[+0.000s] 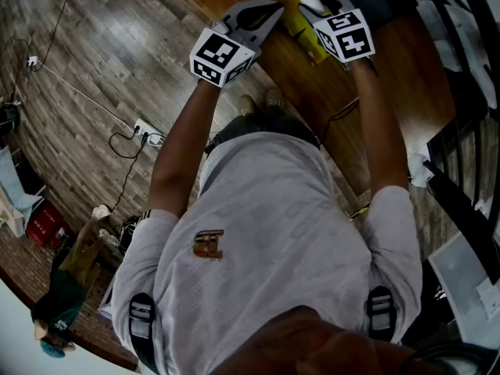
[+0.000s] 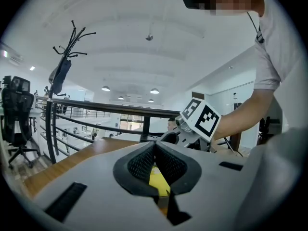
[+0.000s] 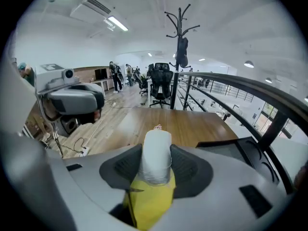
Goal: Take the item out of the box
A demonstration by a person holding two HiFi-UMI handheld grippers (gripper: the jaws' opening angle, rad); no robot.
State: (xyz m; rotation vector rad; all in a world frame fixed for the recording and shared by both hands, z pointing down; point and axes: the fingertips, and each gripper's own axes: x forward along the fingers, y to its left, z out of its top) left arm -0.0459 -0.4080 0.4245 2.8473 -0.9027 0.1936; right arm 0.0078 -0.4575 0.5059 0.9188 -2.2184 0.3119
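Both grippers are raised over the wooden table (image 1: 375, 84), close together at the top of the head view. My right gripper (image 3: 156, 163) is shut on the item (image 3: 157, 148), which has a white rounded end and a yellow body (image 3: 148, 201) running back between the jaws. In the head view this gripper (image 1: 319, 6) holds it just right of the left one. My left gripper (image 2: 155, 150) has its jaws closed on a yellow box (image 2: 158, 181), of which only a strip shows behind the pads. In the head view the left gripper (image 1: 268, 12) touches the yellow box (image 1: 300, 26).
A black coat stand (image 3: 179, 32) and an office chair (image 3: 160, 81) stand beyond the table's far end. A dark railing (image 3: 250, 93) runs along the right. A black flat object (image 3: 240, 146) lies on the table (image 3: 192, 124). A power strip (image 1: 148, 133) and cables lie on the floor.
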